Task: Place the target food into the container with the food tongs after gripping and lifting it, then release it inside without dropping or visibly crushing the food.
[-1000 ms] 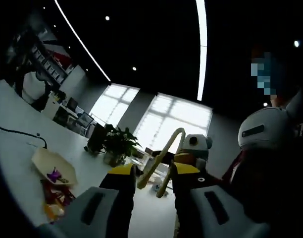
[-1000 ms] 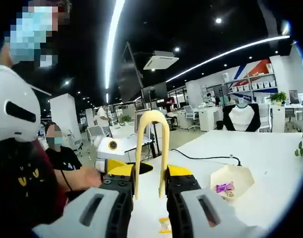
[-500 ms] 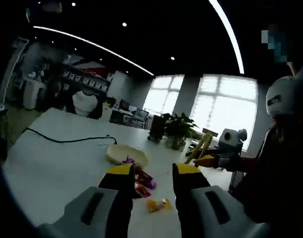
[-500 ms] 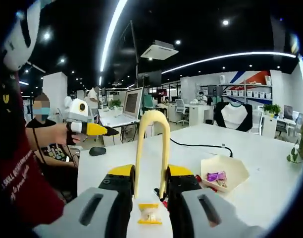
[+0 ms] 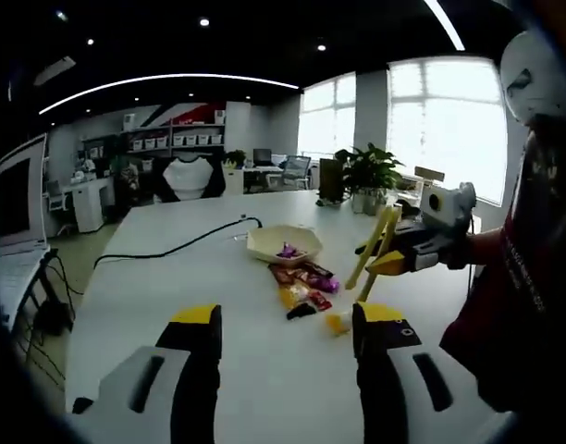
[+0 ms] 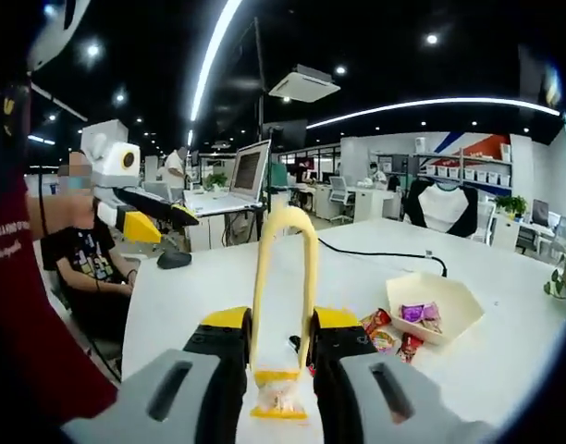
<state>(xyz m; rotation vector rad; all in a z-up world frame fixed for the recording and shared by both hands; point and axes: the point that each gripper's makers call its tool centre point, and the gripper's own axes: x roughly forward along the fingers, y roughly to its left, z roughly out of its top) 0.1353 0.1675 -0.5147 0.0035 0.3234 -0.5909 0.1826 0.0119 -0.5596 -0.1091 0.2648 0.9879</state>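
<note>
My right gripper [image 6: 278, 326] is shut on the yellow food tongs [image 6: 284, 242], which also show from the side in the left gripper view [image 5: 376, 246]. The tong tips point down at a small yellow food packet [image 6: 277, 396] lying on the white table [image 6: 200, 287]; I cannot tell whether they touch it. The same packet [image 5: 337, 322] lies near the tips in the left gripper view. A cream container [image 6: 438, 303] [image 5: 283, 242] holds a purple candy. My left gripper [image 5: 288, 319] is open and empty, low over the table.
A pile of wrapped snacks [image 5: 301, 280] [image 6: 387, 335] lies between the container and the packet. A black cable [image 5: 172, 250] runs across the far table. A potted plant [image 5: 366, 171] stands at the far edge. A seated person [image 6: 89, 264] is left of the table.
The left gripper view has swung down toward the table and its jaws stand wider apart. The right gripper has moved closer to the yellow packet, still shut on the tongs.
</note>
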